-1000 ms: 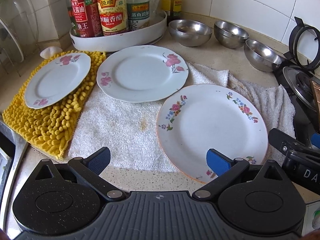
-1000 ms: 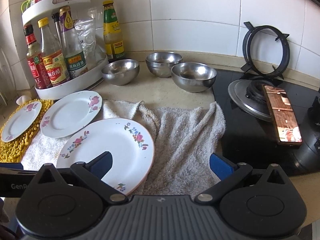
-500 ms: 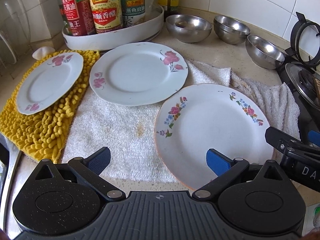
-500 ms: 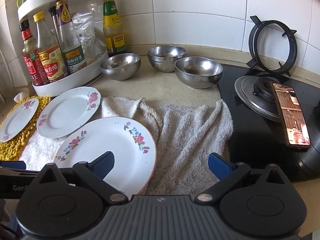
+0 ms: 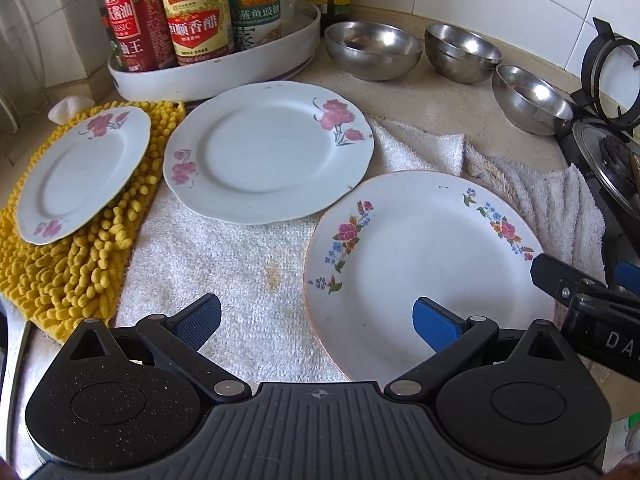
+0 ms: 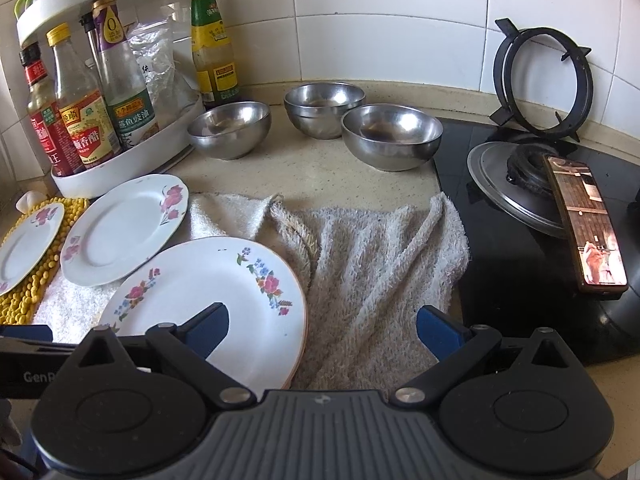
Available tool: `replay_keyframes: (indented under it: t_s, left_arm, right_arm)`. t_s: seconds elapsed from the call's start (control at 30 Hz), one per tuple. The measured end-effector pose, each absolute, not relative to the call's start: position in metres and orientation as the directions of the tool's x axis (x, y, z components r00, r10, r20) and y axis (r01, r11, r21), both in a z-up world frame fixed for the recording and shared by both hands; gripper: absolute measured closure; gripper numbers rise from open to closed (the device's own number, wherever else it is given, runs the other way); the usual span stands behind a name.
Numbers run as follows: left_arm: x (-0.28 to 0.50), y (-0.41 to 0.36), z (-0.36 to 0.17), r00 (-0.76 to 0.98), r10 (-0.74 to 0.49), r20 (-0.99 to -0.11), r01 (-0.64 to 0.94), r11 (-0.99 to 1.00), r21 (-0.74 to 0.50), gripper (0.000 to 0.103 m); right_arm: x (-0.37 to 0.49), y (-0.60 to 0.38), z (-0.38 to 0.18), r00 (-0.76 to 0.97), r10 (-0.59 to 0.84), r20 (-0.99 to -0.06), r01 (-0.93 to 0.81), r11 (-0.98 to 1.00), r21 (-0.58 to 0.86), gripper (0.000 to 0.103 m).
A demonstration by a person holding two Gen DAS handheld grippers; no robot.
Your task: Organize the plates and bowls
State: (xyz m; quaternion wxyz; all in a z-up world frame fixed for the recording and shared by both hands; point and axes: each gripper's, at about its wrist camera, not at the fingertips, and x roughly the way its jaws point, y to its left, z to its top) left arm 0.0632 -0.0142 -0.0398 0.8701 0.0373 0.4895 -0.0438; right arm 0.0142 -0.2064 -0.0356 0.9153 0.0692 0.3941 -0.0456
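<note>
A home kitchen, by the look of it. White wall tiles [image 6: 360,20] back a speckled table [image 6: 320,168] beside a gas stove [image 6: 520,240]. Sauce bottles [image 5: 192,12], probably condiments, fill a white rack [image 5: 224,68].

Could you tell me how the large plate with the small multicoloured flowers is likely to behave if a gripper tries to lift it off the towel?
The large plate looks like glazed ceramic, so probably stiff, breakable and slippery against the fingers. It lies flat on the soft white towel, so its thin rim may be hard to get under. Being wide and shallow, it would likely tilt if held at one edge.
</note>
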Motion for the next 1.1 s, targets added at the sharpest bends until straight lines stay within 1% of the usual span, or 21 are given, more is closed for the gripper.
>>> replay_keyframes:
  t_s: [0.27,0.43,0.53,0.57,0.63,0.67,0.77,0.87,0.93,0.97,1.0,1.03,1.07,1.1]
  left_arm:
    - [0.073,-0.007,-0.053,0.477,-0.065,-0.877,0.138,0.99,0.002,0.002]
    - [0.081,-0.002,-0.056,0.459,-0.14,-0.877,0.201,0.978,-0.051,0.004]
    - [0.087,-0.003,-0.057,0.459,-0.179,-0.87,0.263,0.963,-0.06,0.005]
    - [0.089,-0.002,-0.057,0.457,-0.191,-0.869,0.278,0.958,-0.065,0.006]
    - [0.092,0.0,-0.056,0.461,-0.213,-0.861,0.303,0.95,-0.072,0.011]
    - [0.094,0.003,-0.055,0.461,-0.225,-0.859,0.311,0.947,-0.081,0.014]
    - [0.098,0.013,-0.053,0.443,-0.288,-0.849,0.33,0.933,-0.145,0.015]
    - [0.1,0.014,-0.052,0.436,-0.31,-0.845,0.33,0.929,-0.17,0.018]
    - [0.099,0.009,-0.052,0.432,-0.299,-0.851,0.339,0.928,-0.154,0.018]
    - [0.097,0.008,-0.05,0.427,-0.304,-0.852,0.335,0.928,-0.163,0.018]
    - [0.097,0.007,-0.05,0.419,-0.307,-0.854,0.328,0.929,-0.173,0.018]
    - [0.097,0.005,-0.05,0.41,-0.317,-0.855,0.32,0.928,-0.191,0.018]
    - [0.097,0.003,-0.051,0.405,-0.328,-0.854,0.312,0.927,-0.208,0.022]
    - [0.097,-0.001,-0.051,0.414,-0.313,-0.855,0.3,0.934,-0.196,0.022]
  right_arm:
    - [0.03,-0.203,-0.049,0.643,0.016,-0.766,0.113,0.987,0.115,0.0]
    - [0.041,-0.204,-0.058,0.602,0.095,-0.793,0.115,0.972,0.203,0.0]
    - [0.045,-0.203,-0.06,0.592,0.084,-0.802,0.123,0.973,0.193,0.0]
    - [0.045,-0.204,-0.059,0.586,0.083,-0.806,0.127,0.973,0.192,0.003]
    - [0.044,-0.208,-0.054,0.584,0.073,-0.809,0.147,0.97,0.194,0.007]
    - [0.042,-0.211,-0.051,0.593,0.066,-0.802,0.161,0.967,0.199,0.007]
    - [0.044,-0.217,-0.047,0.597,0.036,-0.802,0.16,0.974,0.163,0.007]
    - [0.05,-0.216,-0.054,0.562,0.14,-0.815,0.096,0.968,0.233,0.008]
    - [0.051,-0.209,-0.053,0.566,0.164,-0.808,0.025,0.976,0.216,0.008]
    - [0.051,-0.209,-0.052,0.567,0.198,-0.799,-0.005,0.971,0.238,0.009]
    - [0.053,-0.21,-0.052,0.554,0.27,-0.787,-0.04,0.953,0.299,0.012]
    - [0.054,-0.21,-0.052,0.537,0.31,-0.784,-0.058,0.941,0.332,0.011]
    - [0.055,-0.209,-0.051,0.53,0.316,-0.787,-0.08,0.943,0.324,0.011]
    - [0.056,-0.21,-0.052,0.524,0.33,-0.785,-0.101,0.939,0.327,0.011]
